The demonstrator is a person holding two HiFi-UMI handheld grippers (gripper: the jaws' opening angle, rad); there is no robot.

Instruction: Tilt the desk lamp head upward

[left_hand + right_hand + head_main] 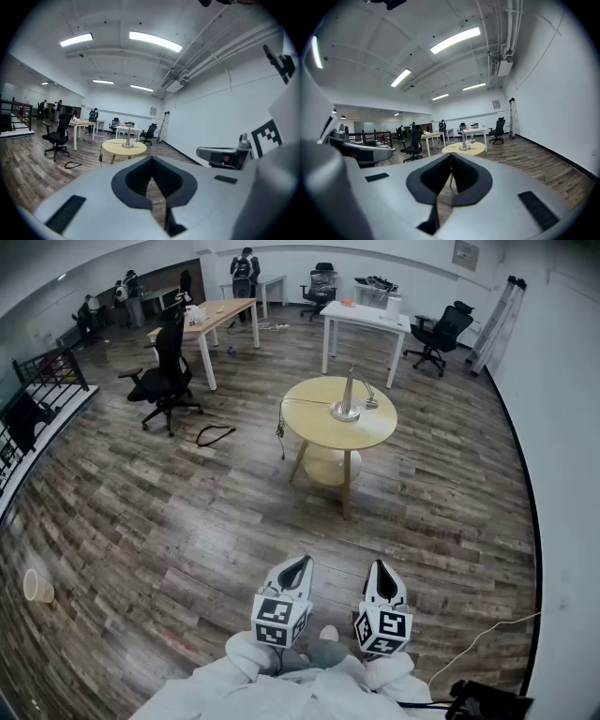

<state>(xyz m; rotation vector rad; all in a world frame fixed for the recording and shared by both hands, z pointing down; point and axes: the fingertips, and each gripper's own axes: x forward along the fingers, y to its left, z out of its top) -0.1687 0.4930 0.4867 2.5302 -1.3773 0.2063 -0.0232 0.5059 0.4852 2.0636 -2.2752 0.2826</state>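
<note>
- Desk lamp point(347, 397) on the round yellow table point(319, 427), near its middle; silver stem up from a round base; well apart from both grippers.
- Dark cord point(280, 427) over the table's left edge, hanging toward the floor.
- Left gripper point(301, 563) low in the head view, clenched tight on nothing, aimed toward the table.
- Right gripper point(379, 566) just beside it, likewise closed and empty.
- Black office chair point(167, 371) left of the table; loop of black cable point(214, 434) on the wood floor between the two.
- Paper cup point(37, 586) on its side at the far left of the floor.
</note>
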